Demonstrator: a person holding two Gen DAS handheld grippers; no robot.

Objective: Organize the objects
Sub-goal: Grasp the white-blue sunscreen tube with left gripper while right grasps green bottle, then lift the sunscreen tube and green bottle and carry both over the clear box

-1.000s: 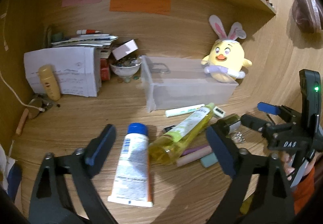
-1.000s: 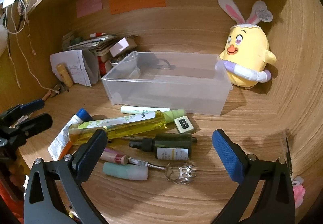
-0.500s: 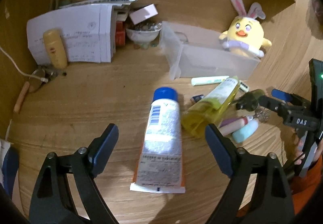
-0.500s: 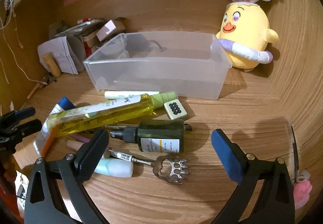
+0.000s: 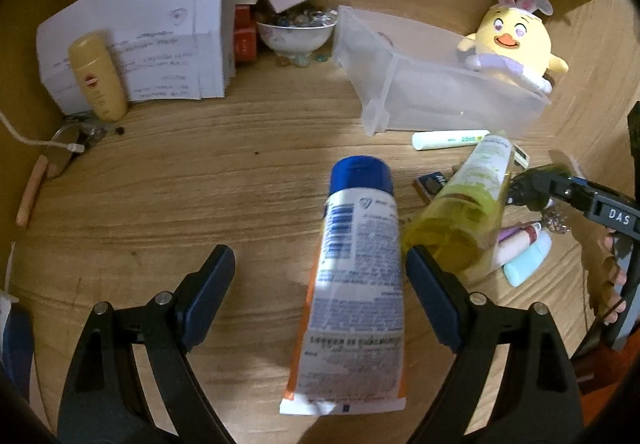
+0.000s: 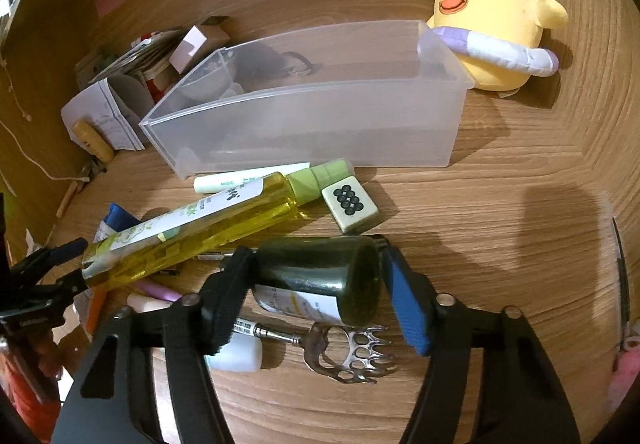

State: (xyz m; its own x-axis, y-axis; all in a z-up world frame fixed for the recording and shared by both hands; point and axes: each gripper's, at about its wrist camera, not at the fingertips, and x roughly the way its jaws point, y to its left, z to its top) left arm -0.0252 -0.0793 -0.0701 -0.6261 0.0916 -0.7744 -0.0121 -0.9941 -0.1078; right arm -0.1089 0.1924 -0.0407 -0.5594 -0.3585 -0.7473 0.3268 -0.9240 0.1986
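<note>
A clear plastic bin (image 6: 304, 111) stands at the back of the wooden desk, also in the left wrist view (image 5: 440, 91). In front of it lies a pile: a yellow bottle (image 6: 200, 228), a dark green bottle (image 6: 320, 276), a mahjong tile (image 6: 350, 203), a white tube with a blue cap (image 5: 356, 264). My right gripper (image 6: 316, 296) is closed around the dark green bottle, which is tilted up off the desk. My left gripper (image 5: 320, 296) is open, with the white tube lying between its fingers.
A yellow chick plush (image 6: 492, 23) sits right of the bin. Folded papers (image 5: 152, 47), a tan bottle (image 5: 96, 75) and a bowl of marbles (image 5: 296, 29) stand at the back left. A metal claw tool (image 6: 352, 352), a white stick (image 6: 248, 177) and small tubes lie in the pile.
My right gripper moved down and closed on the dark green bottle, tilting it up. My left gripper moved forward over the white tube, still open.
</note>
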